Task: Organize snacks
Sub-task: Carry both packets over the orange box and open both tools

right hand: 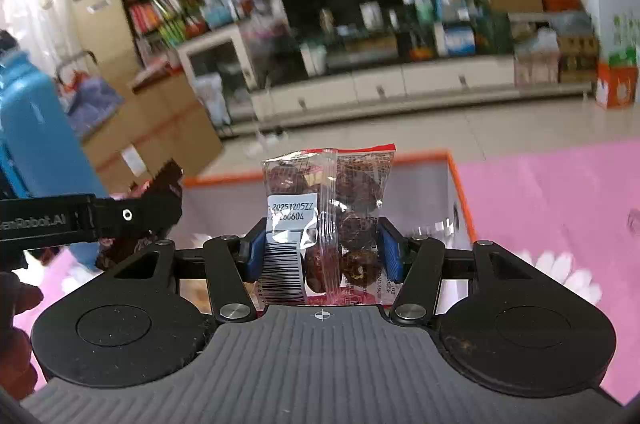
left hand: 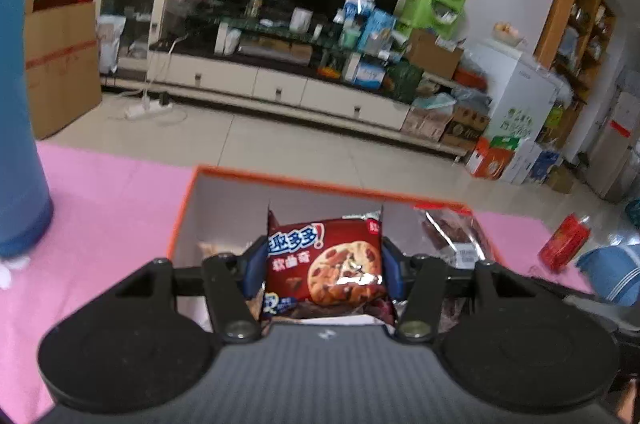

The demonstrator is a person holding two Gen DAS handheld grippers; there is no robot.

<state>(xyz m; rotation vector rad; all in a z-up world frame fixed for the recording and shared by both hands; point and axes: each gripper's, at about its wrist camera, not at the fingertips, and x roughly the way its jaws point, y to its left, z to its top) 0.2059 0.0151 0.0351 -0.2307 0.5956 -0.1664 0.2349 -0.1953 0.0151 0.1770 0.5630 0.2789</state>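
Observation:
My left gripper (left hand: 322,264) is shut on a red cookie packet (left hand: 324,262), held above the orange-rimmed box (left hand: 304,183). Its blue pads press the packet's two sides. In the right wrist view my right gripper (right hand: 322,250) is shut on a clear bag of dark dried fruit (right hand: 332,212) with a white barcode label, also over the orange-rimmed box (right hand: 456,175). The same clear bag (left hand: 452,232) shows at the box's right edge in the left wrist view. The left gripper's black arm (right hand: 92,218) with the cookie packet reaches in from the left of the right wrist view.
The box rests on a pink mat (left hand: 112,207). A blue cylinder (left hand: 18,95) stands at the left. A red packet (left hand: 564,242) and a blue cloth (left hand: 612,272) lie at the right. A TV cabinet (left hand: 280,83) and cardboard boxes (left hand: 60,63) stand beyond the tiled floor.

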